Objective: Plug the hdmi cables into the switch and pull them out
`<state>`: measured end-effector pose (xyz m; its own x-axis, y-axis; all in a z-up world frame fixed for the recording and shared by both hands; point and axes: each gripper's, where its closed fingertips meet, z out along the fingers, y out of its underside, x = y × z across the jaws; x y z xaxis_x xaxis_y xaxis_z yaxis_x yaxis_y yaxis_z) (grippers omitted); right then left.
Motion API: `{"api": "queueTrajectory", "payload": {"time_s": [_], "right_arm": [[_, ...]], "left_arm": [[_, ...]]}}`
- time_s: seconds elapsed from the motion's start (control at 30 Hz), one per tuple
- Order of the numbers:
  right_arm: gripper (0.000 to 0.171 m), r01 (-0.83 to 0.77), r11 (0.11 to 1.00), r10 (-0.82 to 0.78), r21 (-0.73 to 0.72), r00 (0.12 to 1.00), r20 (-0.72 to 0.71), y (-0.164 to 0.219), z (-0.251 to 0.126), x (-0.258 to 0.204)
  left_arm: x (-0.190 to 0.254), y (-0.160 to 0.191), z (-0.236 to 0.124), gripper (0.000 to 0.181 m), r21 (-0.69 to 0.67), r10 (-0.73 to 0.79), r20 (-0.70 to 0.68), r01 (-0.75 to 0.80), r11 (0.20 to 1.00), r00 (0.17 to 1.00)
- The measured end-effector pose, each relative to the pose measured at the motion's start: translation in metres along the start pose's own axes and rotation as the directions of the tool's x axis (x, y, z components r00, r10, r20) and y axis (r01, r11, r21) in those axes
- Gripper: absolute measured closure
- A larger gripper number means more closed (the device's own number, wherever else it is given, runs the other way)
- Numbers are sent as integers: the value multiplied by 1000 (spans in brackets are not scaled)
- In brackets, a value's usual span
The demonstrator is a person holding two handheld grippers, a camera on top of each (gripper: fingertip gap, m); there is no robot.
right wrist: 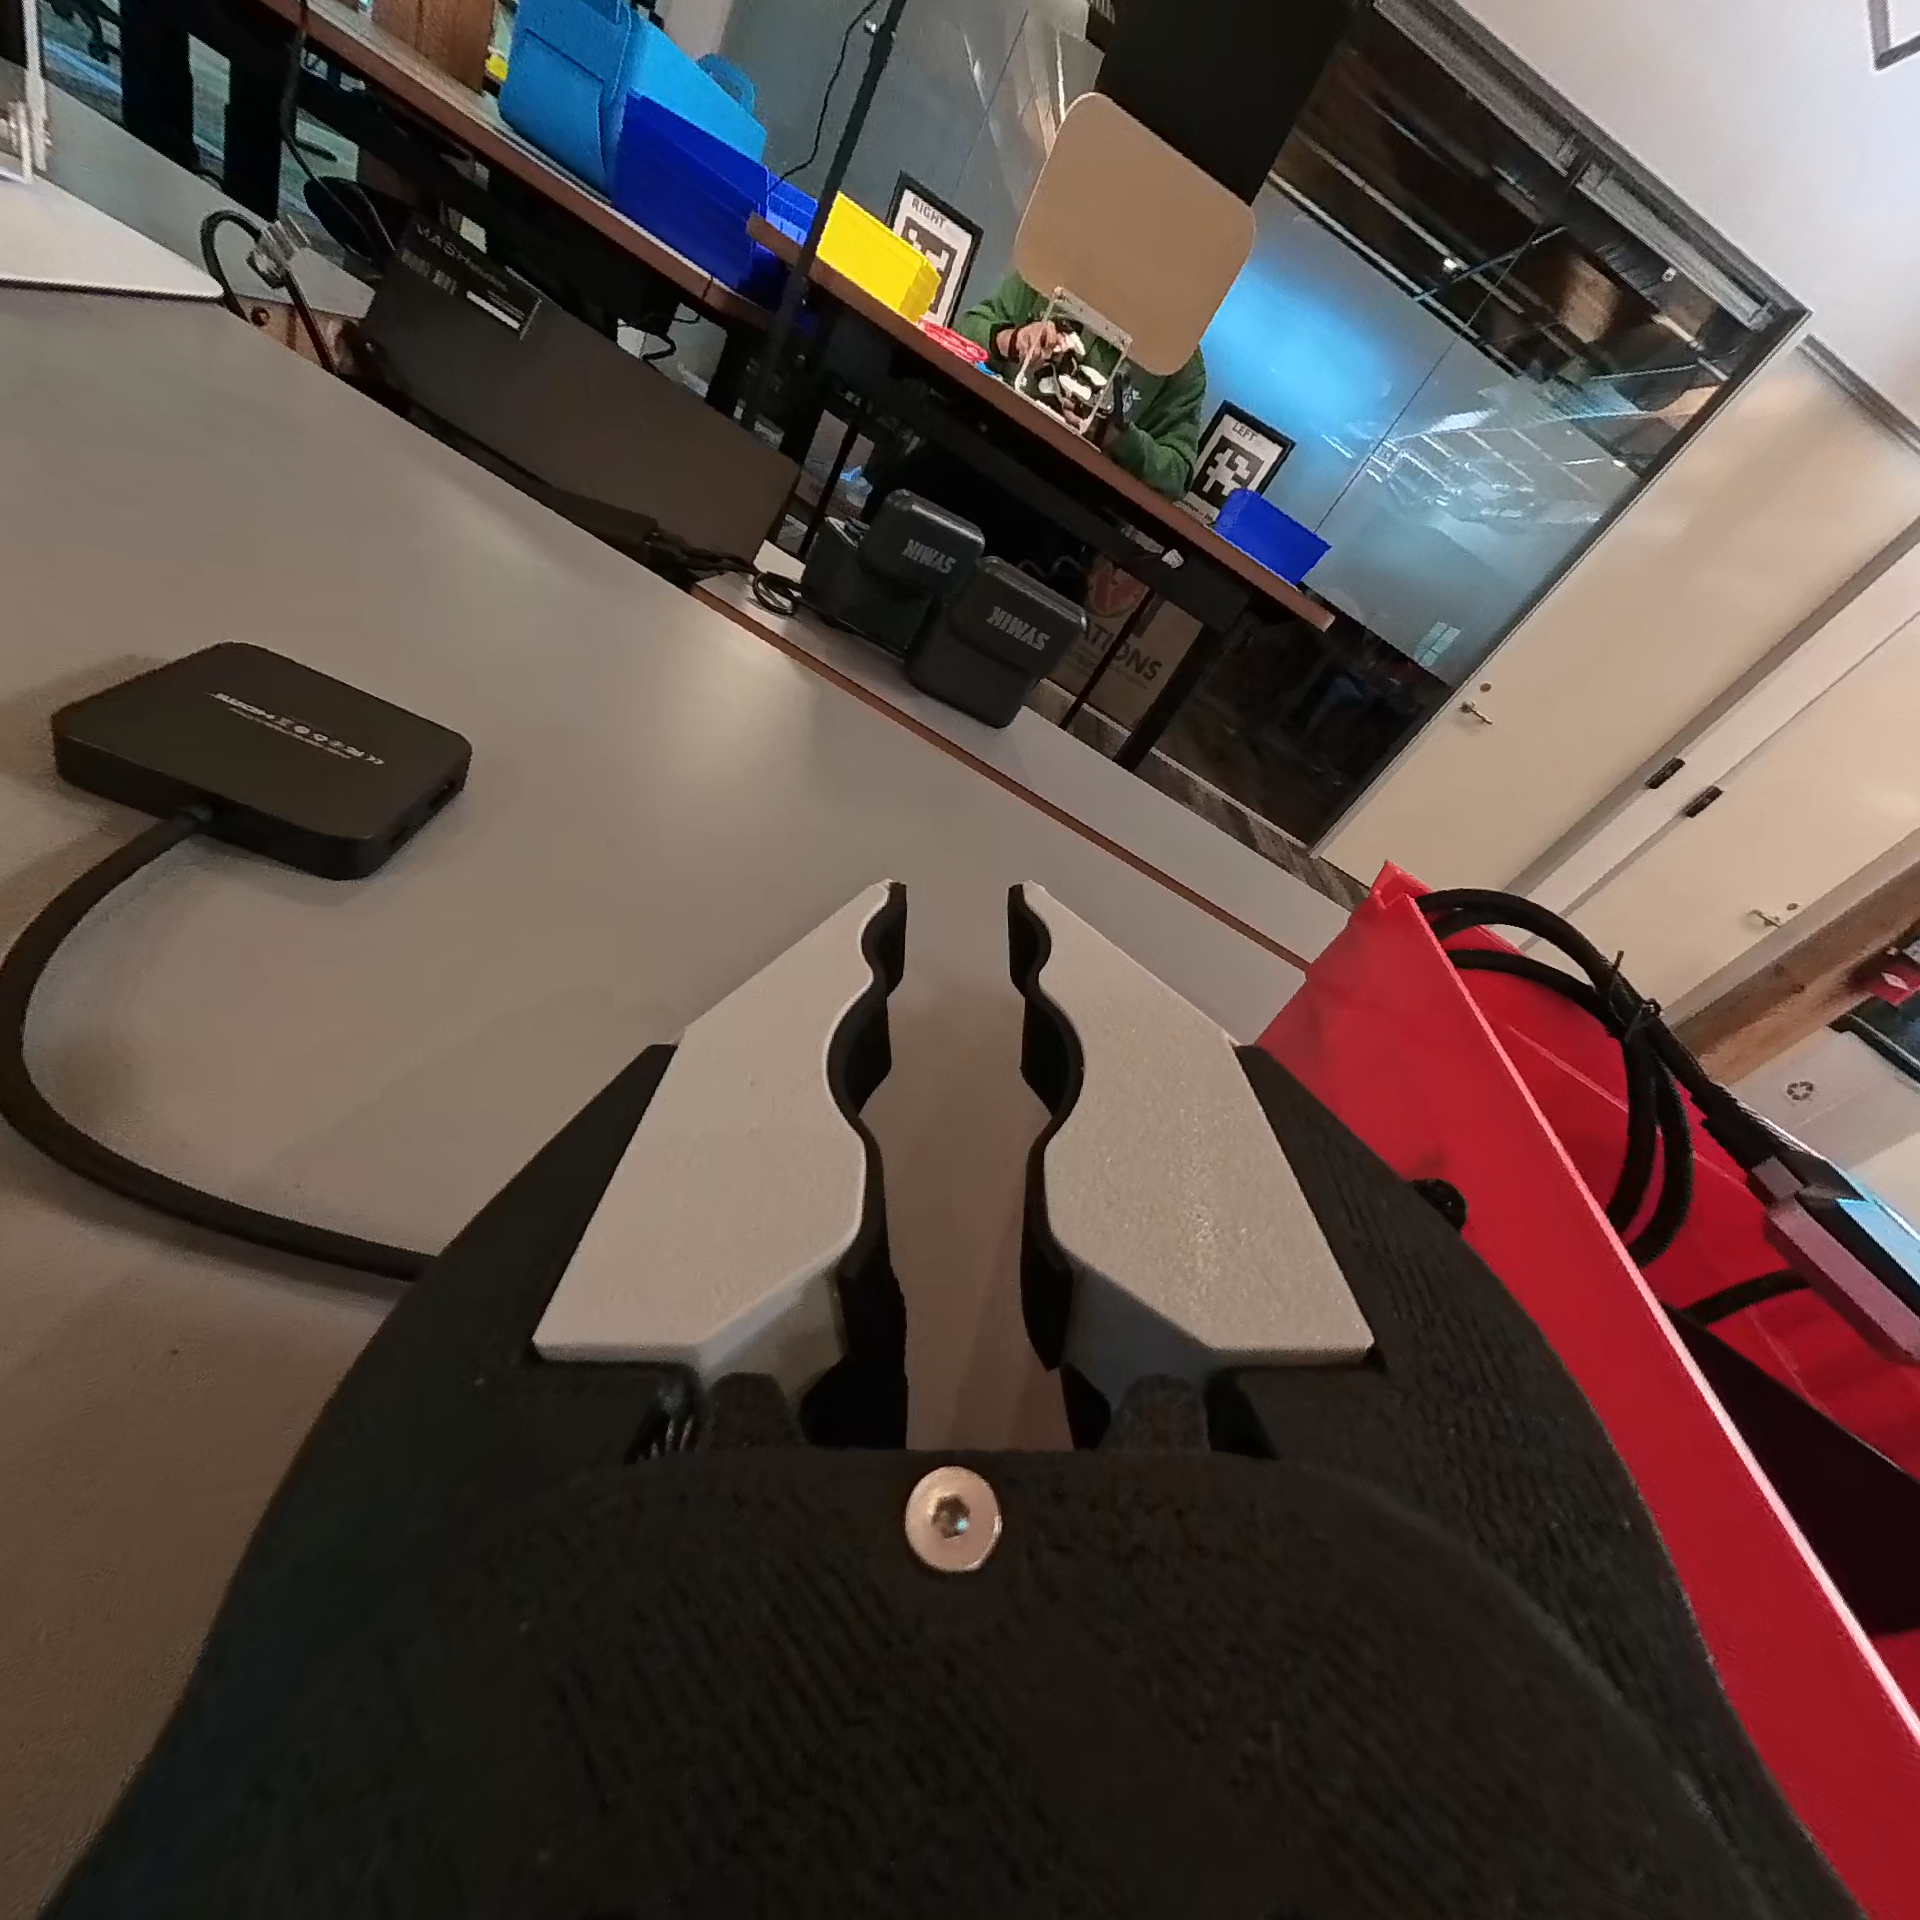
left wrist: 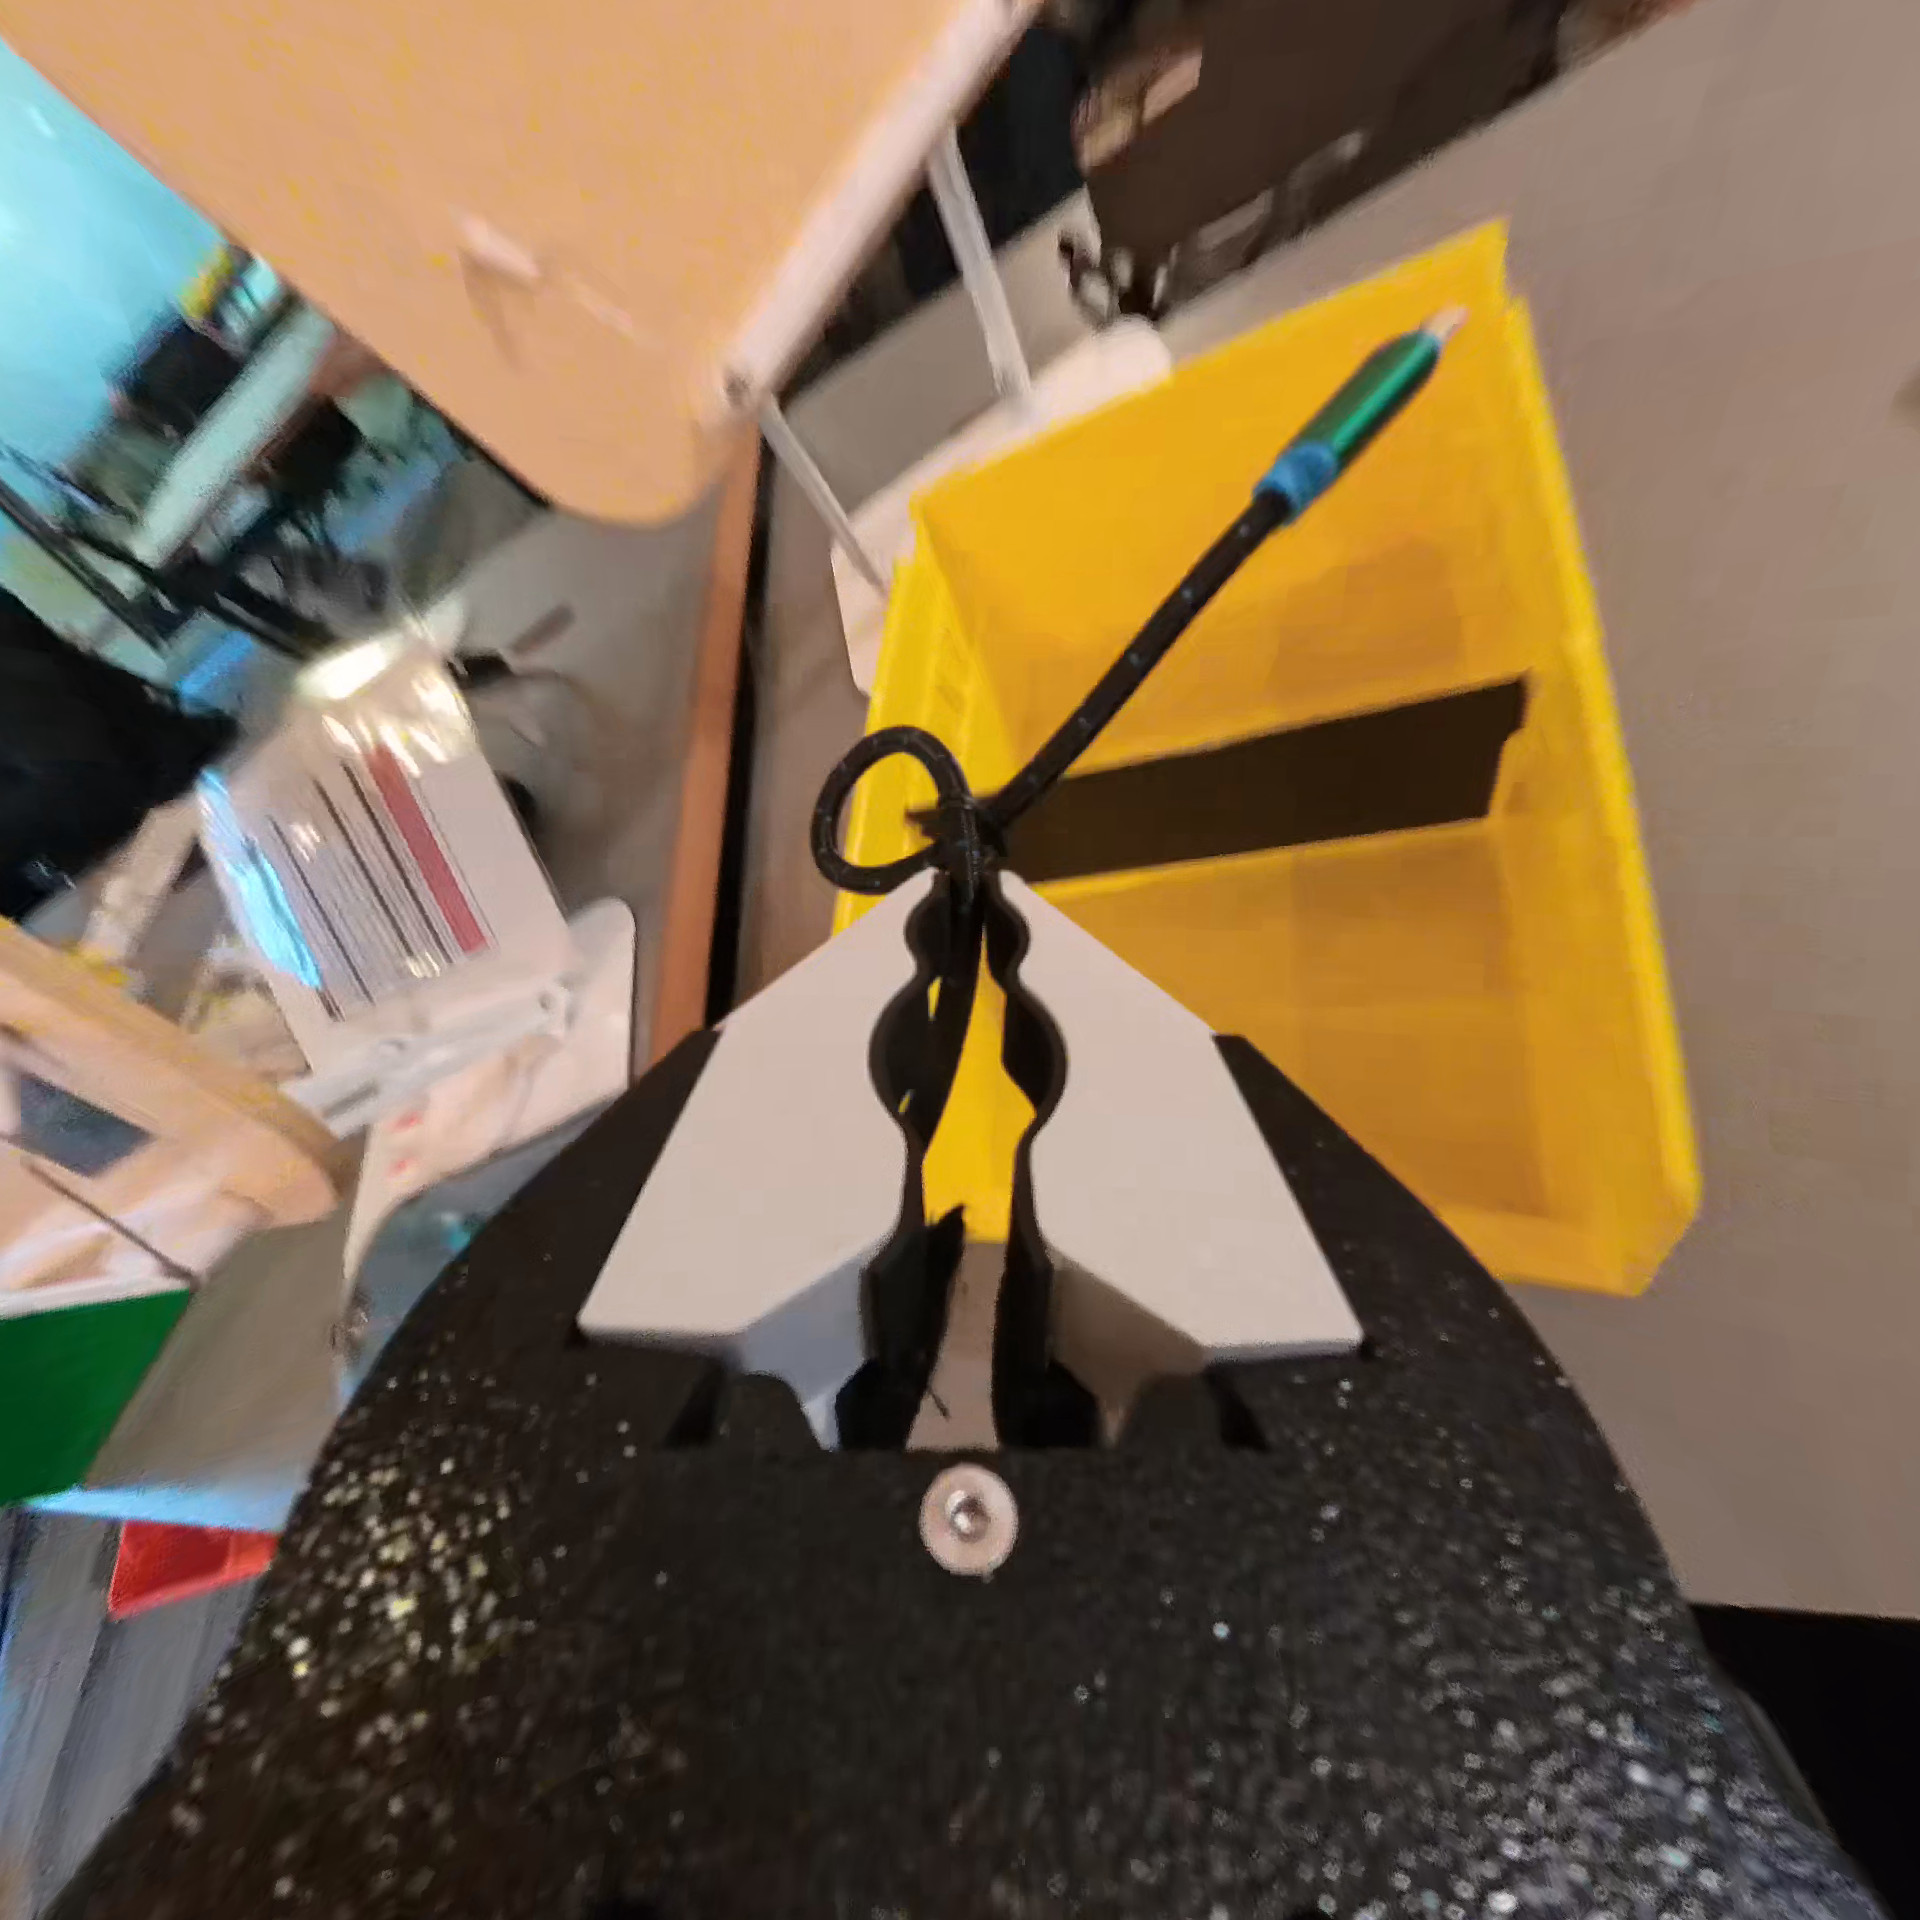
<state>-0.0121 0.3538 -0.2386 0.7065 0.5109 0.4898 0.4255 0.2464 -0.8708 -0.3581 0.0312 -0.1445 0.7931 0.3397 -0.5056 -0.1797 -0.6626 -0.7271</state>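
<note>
My left gripper (left wrist: 961,883) is shut on a black braided cable (left wrist: 1122,675) and holds it above a yellow bin (left wrist: 1558,987). The cable is tied in a small loop at my fingertips, and its green plug with a blue collar (left wrist: 1371,400) sticks up to the right. In the right wrist view, my right gripper (right wrist: 956,894) is open and empty, low over the grey table (right wrist: 623,727). The black switch box (right wrist: 260,753) lies to its left with a thick black cord (right wrist: 62,1101) running from it. A red bin (right wrist: 1558,1195) at the right holds coiled black cables (right wrist: 1652,1091) with a grey plug.
The yellow bin has a black divider (left wrist: 1299,779) across its middle. A tan chair seat (left wrist: 416,208) hangs over the upper left of the left wrist view. Beyond the table's far edge stand black power packs (right wrist: 935,603), blue bins and a yellow one, and a person in a green sleeve (right wrist: 1153,416). The grippers' ends are close to 50 cm from one another.
</note>
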Motion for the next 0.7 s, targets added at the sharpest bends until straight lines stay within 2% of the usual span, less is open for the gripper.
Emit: {"api": "queueTrajectory", "payload": {"time_s": [0.13, 0.3, 0.53, 0.63, 0.7], "right_arm": [[153, -14, 1000, 14, 2, 1000, -10, 0, 0, 3], [153, -22, 1000, 22, -1, 999, -41, 3, -1, 11], [154, -24, 1000, 21, -20, 994, -111, 10, -3, 28], [154, -60, 998, 58, -6, 983, -172, 10, -8, 41], [156, -80, 995, 92, 58, 969, -228, 2, -16, 53]], "left_arm": [[22, -55, -34, 178, 189, 53, -28, -47, 981, 998], [98, -107, -48, 178, 349, 167, -201, -89, 933, 965], [236, -144, -31, 178, 461, 341, -409, -132, 878, 846], [282, -162, -13, 178, 513, 393, -427, -140, 847, 814], [305, -175, 7, 177, 530, 433, -406, -179, 829, 804]]}}
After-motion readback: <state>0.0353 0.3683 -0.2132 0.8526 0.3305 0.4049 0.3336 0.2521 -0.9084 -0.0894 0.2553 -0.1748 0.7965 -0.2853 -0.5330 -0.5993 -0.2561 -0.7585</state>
